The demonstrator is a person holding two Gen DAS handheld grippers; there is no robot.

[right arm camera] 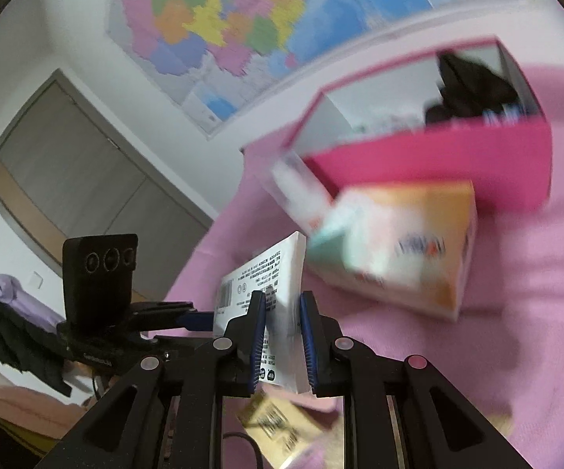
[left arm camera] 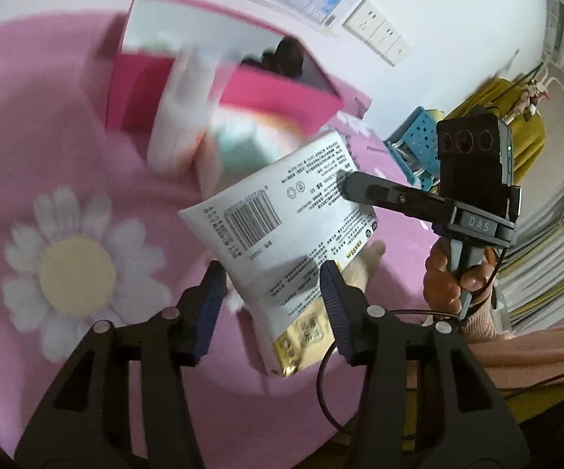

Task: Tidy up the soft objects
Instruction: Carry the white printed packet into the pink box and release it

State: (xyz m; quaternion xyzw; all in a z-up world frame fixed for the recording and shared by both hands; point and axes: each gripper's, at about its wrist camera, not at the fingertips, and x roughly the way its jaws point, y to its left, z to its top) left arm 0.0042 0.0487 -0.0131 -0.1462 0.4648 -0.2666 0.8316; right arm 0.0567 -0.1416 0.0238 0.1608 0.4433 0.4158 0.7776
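The right gripper (right arm camera: 281,336) is clamping the soft white printed tissue pack (left arm camera: 282,230) in mid-air, at 7 o'clock from the open pink cardboard box (right arm camera: 430,156). The left gripper (left arm camera: 272,301) is standing open around the pack's lower edge. Risk: the pliable pack is sagging and could slip or snag the box rim.

Soft, even daylight; fisheye-curved edges (dark corners), motion blur smearing the background.

Pink daisy blanket (left arm camera: 28,148), pink box (right arm camera: 438,164), tissue pack (right arm camera: 399,250) on it
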